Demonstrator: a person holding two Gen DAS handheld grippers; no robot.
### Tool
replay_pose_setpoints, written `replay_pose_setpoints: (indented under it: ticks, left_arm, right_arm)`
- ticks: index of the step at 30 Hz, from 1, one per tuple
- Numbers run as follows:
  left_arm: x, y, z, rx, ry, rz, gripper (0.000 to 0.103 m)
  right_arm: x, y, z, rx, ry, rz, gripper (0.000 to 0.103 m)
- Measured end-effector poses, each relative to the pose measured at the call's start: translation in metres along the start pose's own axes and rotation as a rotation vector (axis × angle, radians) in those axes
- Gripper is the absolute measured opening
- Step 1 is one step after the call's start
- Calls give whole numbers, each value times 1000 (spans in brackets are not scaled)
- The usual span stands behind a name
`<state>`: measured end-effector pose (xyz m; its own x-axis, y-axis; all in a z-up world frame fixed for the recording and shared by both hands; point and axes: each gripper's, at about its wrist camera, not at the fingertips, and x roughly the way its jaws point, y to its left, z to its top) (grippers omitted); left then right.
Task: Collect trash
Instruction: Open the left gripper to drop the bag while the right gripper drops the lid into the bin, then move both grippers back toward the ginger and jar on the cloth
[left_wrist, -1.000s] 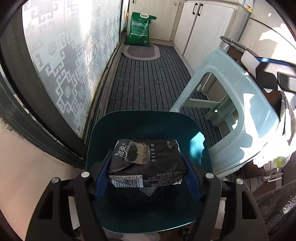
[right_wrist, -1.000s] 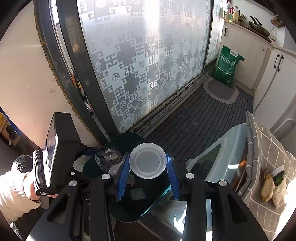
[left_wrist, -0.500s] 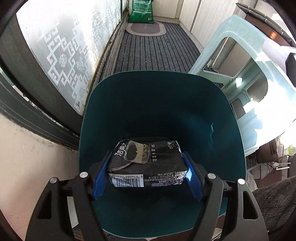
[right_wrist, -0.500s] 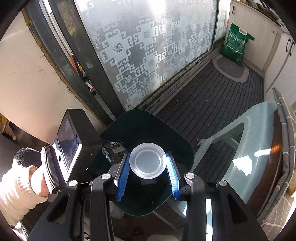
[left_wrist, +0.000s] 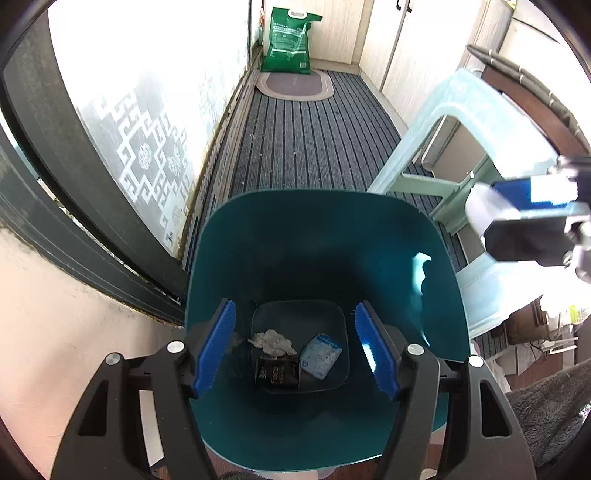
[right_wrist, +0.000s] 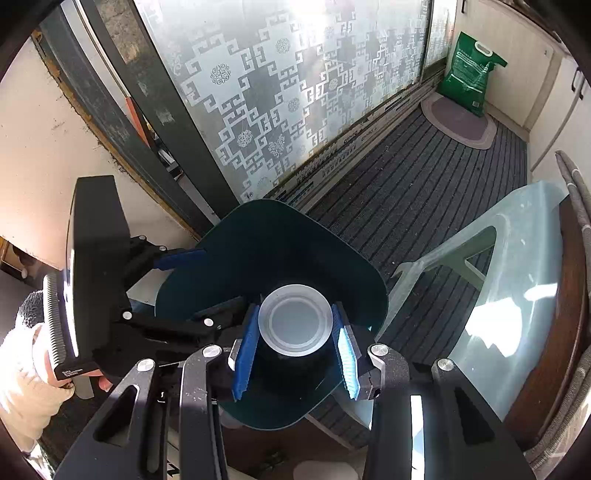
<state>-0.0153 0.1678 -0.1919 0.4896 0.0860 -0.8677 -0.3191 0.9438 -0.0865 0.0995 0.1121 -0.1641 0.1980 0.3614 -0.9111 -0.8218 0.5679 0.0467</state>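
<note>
Left gripper (left_wrist: 295, 347): your jaws stand open above the mouth of the bin, nothing between the blue pads; they have just been closing a little from their widest.
Right gripper (right_wrist: 297, 352): your jaws are clamped on a cup, one blue pad on each side of its wall.
Cup (right_wrist: 295, 325): frosted, pale, round — its long axis runs along your fingers, steeply downward, with the flat circular base turned up toward the camera. It hangs over the near side of the bin's opening. In the left view it shows only as a blurred pale end (left_wrist: 484, 210) at the right edge, clear of the bin's rim.
Bin (left_wrist: 436, 236): teal, squarish with rounded corners, upright on the striped floor mat (left_wrist: 306, 147) beside the frosted glass door (left_wrist: 155, 122).
Black wrapper (left_wrist: 277, 373): lying flat on the bin's bottom, print facing up, its long axis across the view.
Crumpled tissue (left_wrist: 271, 339): on the bottom, touching the wrapper's far edge.
Pale blue packet (left_wrist: 320, 356): on the bottom just right of the wrapper, tilted on a diagonal.
Stool (right_wrist: 517, 295): pale plastic, just right of the bin.
Green sack (left_wrist: 290, 40): upright at the far end of the mat — well apart from the bin.
Your left hand (right_wrist: 40, 369): in a light sleeve, low at the left of the right view, gripping the handle.
</note>
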Motion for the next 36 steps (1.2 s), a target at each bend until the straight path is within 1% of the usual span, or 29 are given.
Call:
replay_pose_setpoints:
  ticks: [4,8,10,14,16,24,26,28,30,33,36]
  left_arm:
    - [-25,10,9,-52,-87,-17,59]
    - [-51,15,18,-87,-179,-51,54]
    - [-62,17,22,-97,-219,-65,50]
    - [-83,11,28,-104,-286,-74,49]
    - [-94,10,30,-106,-313,-87,46]
    - [-122,3,39,-123,-380,-143,46]
    - [-127,0,42,-122,-396,-152,46]
    - [-134,-3,43,-119,-412,-159,46]
    - [-139,-5,44,-116,-421,-161,46]
    - [-140,-6,47,-122,-425,-165,46]
    - [-144,-8,49,-128,-433,-150,47]
  right_arm:
    - [11,-3,-3,2,23,-7,40]
    - [27,-4,-8,1,60,7,40]
    - [37,-3,-11,-1,82,10,40]
    - [57,-4,-18,4,133,7,40]
    - [67,-3,-23,0,158,6,40]
    - [107,14,-44,-70,248,-23,40]
    - [111,15,-49,-70,259,-14,42]
    - [111,18,-50,-82,260,-16,51]
    - [106,19,-51,-89,246,-10,54]
    - [94,20,-51,-96,208,-11,54]
    - [78,23,-48,-119,134,-28,54]
